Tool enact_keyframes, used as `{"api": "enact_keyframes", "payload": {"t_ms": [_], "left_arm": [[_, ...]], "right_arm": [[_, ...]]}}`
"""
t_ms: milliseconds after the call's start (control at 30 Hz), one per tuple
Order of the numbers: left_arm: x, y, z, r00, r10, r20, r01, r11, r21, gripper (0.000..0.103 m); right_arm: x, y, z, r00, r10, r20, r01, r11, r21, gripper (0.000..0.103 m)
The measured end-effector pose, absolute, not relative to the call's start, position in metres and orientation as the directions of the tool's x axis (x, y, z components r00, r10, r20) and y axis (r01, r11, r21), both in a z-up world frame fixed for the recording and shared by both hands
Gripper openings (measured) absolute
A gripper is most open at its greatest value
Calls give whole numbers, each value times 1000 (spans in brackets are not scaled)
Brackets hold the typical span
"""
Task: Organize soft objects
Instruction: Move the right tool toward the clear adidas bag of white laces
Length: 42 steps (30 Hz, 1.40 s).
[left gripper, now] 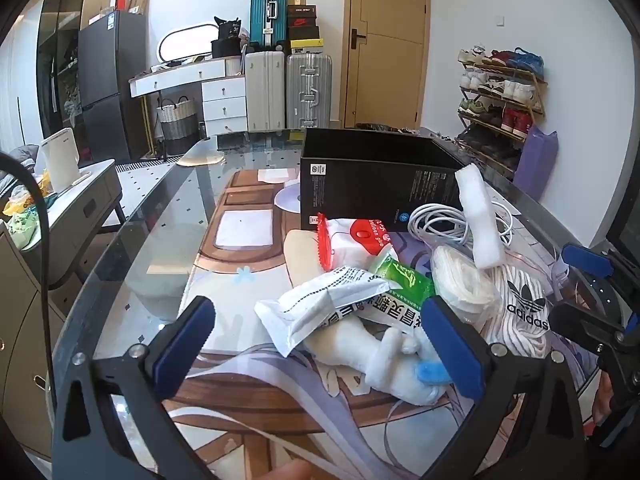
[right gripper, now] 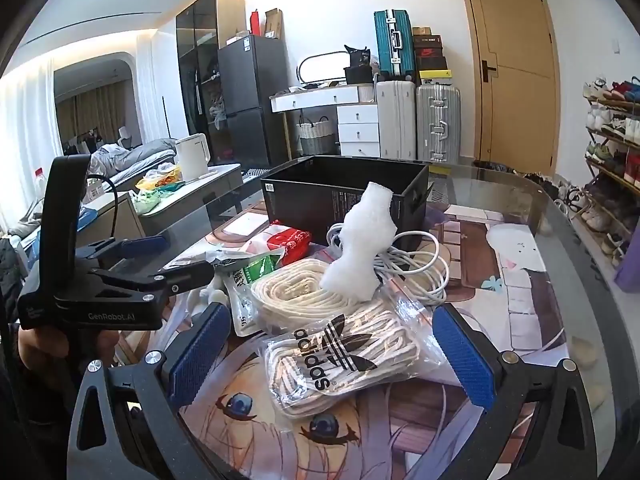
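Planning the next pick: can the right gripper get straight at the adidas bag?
Probably yes. The right gripper has its jaws open on either side of the adidas bag, whose near end lies uncovered; only the foam piece rests farther back.

We cannot see inside the black box (right gripper: 344, 196): its near wall hides the floor in both views. The white plush toy (left gripper: 384, 364) lies half buried under the white packet (left gripper: 320, 312), and in the right wrist view only scraps show behind the left gripper (right gripper: 188, 276). The cable coil (right gripper: 416, 264) runs behind the foam piece (right gripper: 360, 248). The Adidas bag (left gripper: 524, 316) is partly masked by the right gripper (left gripper: 592, 292). Print on the green packet (left gripper: 404, 280) is too small to read.
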<state>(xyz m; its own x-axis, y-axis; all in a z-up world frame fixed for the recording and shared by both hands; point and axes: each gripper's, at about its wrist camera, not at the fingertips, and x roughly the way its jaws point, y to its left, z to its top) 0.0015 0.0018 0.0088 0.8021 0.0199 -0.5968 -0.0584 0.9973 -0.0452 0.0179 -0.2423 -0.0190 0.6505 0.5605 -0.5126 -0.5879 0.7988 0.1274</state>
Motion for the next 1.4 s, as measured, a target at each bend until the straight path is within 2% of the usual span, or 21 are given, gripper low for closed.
{"api": "enact_keyframes", "payload": {"t_ms": [1400], "left_arm": [[-11,1,13,826,-21,-563,0,999,-38,103]], "right_arm": [[18,-237,-31,630,535,-562,-577,808,121,103]]}}
